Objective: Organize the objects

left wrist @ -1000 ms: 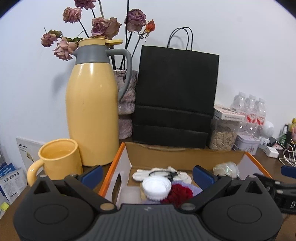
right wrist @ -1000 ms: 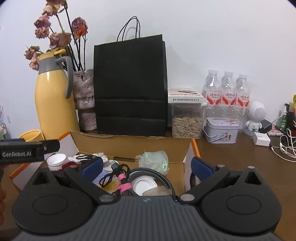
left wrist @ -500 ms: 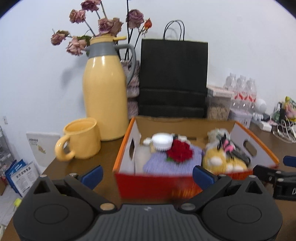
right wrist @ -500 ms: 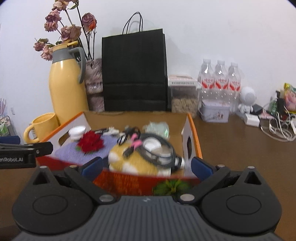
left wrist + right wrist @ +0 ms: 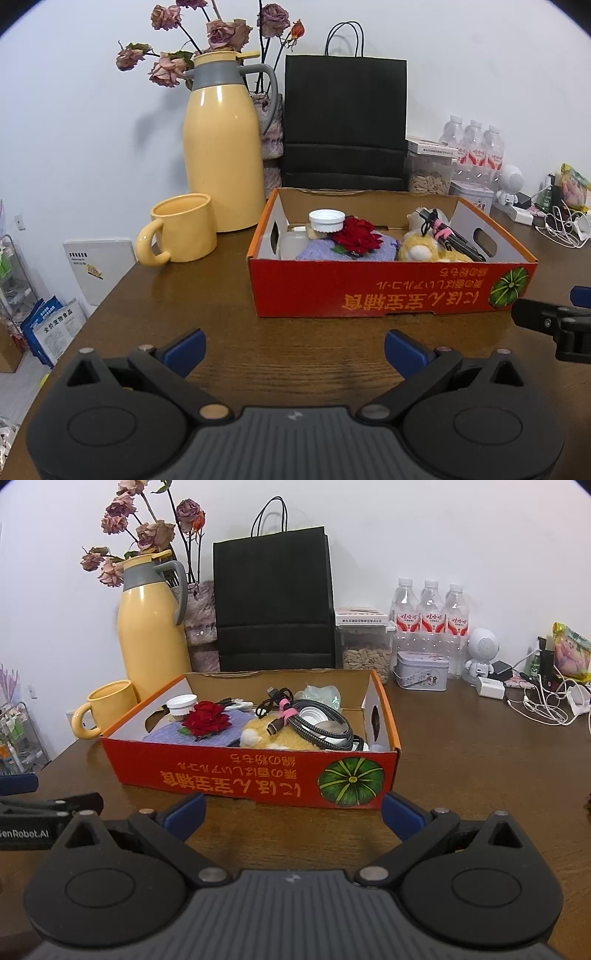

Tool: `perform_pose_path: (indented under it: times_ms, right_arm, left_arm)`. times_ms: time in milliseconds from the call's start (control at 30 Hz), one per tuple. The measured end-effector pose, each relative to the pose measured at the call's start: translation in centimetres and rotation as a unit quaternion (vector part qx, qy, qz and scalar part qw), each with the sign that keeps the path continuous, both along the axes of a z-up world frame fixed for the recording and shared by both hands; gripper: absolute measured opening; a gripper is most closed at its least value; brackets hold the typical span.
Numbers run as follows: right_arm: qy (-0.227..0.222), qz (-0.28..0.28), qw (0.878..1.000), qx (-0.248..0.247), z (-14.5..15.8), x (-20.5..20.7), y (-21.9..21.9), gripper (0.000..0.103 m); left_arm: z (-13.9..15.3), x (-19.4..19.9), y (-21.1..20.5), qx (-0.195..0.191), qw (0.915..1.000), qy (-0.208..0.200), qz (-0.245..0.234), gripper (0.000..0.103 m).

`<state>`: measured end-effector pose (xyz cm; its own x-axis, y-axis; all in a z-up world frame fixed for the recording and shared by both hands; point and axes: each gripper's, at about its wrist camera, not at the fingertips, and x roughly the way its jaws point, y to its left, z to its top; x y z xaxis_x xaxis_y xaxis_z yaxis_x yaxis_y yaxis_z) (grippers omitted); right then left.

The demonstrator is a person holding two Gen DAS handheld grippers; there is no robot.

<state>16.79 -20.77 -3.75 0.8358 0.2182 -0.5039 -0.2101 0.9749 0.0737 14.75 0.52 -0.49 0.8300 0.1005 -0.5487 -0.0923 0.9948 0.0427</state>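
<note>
A red cardboard box [image 5: 388, 291] [image 5: 243, 775] stands on the brown table. It holds a red rose [image 5: 356, 238] [image 5: 207, 716] on a purple cloth, a white-capped bottle [image 5: 327, 220], a yellow plush toy [image 5: 421, 249] and a coiled braided cable [image 5: 317, 727]. My left gripper [image 5: 293, 349] is open and empty, in front of the box's left half. My right gripper [image 5: 291, 812] is open and empty, close to the box's front wall. Its finger shows at the right edge of the left wrist view [image 5: 546, 321].
A yellow thermos [image 5: 221, 155] and yellow mug [image 5: 181, 229] stand left of the box. A black paper bag [image 5: 345, 122] and dried flowers stand behind. Water bottles [image 5: 430, 620], a seed jar [image 5: 364, 650], a tin [image 5: 421, 670] and chargers with cables [image 5: 539, 701] lie right. The table's left edge [image 5: 103, 306] is near.
Both grippers have pulled back and away from the box. A second ago they were over its inside; now the whole front wall shows ahead of them. Both stay open and empty.
</note>
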Motion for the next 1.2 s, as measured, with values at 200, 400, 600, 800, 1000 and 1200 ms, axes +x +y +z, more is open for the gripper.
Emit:
perform_pose_path:
  times_ms: [200,400,600,800,1000,1200]
  right_arm:
    - [0.002,0.001,1.000,-0.002,0.04,-0.46,-0.02,0.103]
    - [0.003,0.001,1.000,-0.002,-0.02,-0.51,0.05,0.103]
    - [0.003,0.001,1.000,-0.004,-0.14,-0.54,0.10,0.103]
    - [0.004,0.000,1.000,-0.004,-0.24,-0.52,0.12,0.103]
    - [0.004,0.000,1.000,-0.004,-0.21,-0.50,0.14,0.103]
    - [0.004,0.000,1.000,-0.005,-0.24,-0.50,0.16,0.103]
  left_arm:
    - [0.03,-0.20,-0.27,-0.001,1.0000,0.002,-0.002,0.103]
    - [0.02,-0.11,-0.36,-0.001,1.0000,0.004,-0.003,0.103]
    - [0.03,-0.11,-0.36,-0.001,1.0000,0.005,-0.003,0.103]
    - [0.02,-0.09,-0.39,-0.002,1.0000,0.005,-0.004,0.103]
    - [0.01,-0.09,-0.36,-0.002,1.0000,0.005,-0.004,0.103]
    - [-0.07,-0.14,-0.44,-0.003,1.0000,0.004,-0.007,0.103]
